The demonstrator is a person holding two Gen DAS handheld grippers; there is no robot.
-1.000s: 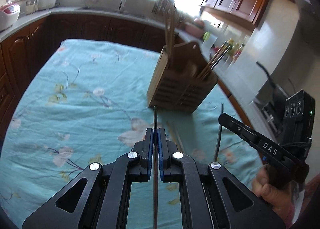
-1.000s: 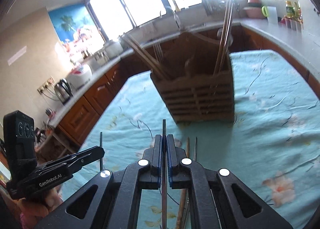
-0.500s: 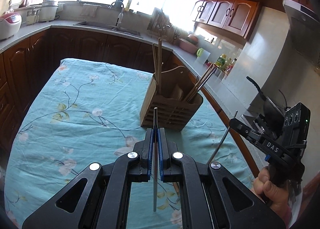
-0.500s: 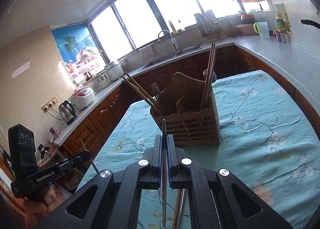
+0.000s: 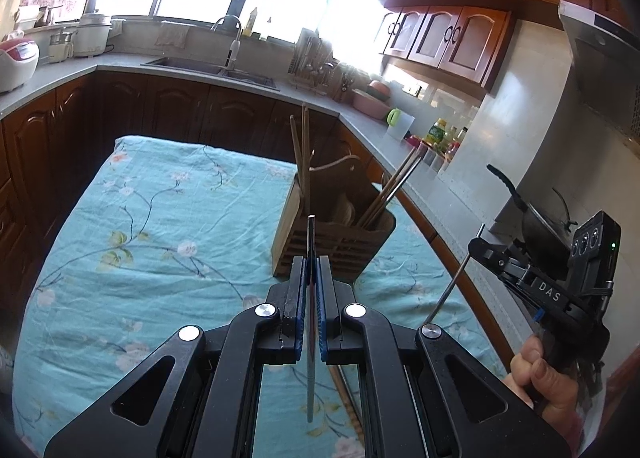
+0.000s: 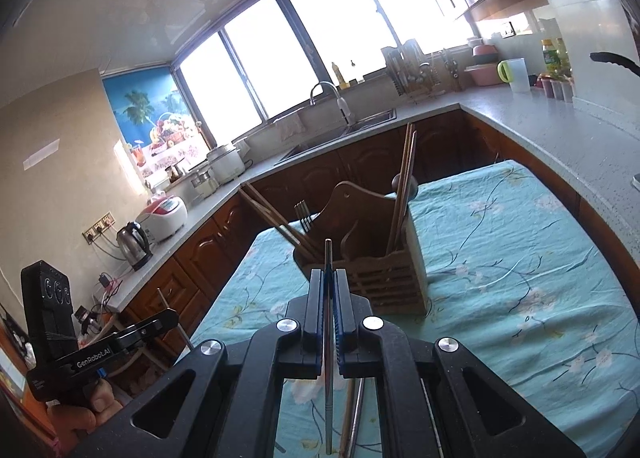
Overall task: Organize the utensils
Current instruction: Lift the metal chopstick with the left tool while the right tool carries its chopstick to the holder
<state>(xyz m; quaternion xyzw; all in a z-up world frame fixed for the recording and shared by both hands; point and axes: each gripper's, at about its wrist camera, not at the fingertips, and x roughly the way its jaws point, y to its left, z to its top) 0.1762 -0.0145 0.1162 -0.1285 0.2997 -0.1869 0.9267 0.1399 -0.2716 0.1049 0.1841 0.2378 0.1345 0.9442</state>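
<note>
the wooden utensil holder [image 5: 336, 225] stands on the worktop [image 5: 152, 242], which is covered by a teal flowered cloth, and it is already partly stocked: wooden chopsticks stand upright in one compartment [image 5: 302, 153], a second bundle leans out of the other side [image 5: 394, 185], and from the right wrist view a fork [image 6: 305, 213] shows behind its tall back panel. so part of the sorting looks done. what is left: the two metal chopsticks now in the tools, plus at least a couple of long utensils lying on the cloth [image 6: 354, 410] under the right tool; their type is hard to tell

the left tool [image 5: 311, 278] is closed narrow on a thin metal chopstick [image 5: 310, 242], its tip poking forward past the pads towards the holder. the right tool [image 6: 329, 298] is clamped the same way on a second metal chopstick [image 6: 328, 258], which runs back below the jaws

both tools sit above the cloth, tilted gently downward and aimed at the holder from the near side, side by side and apart. a hand [image 5: 548, 382] grips the right tool's handle at the edge of the left view; the other hand [image 6: 80, 414] shows low in the right view. the next step is probably to lower each stick into a compartment
</note>
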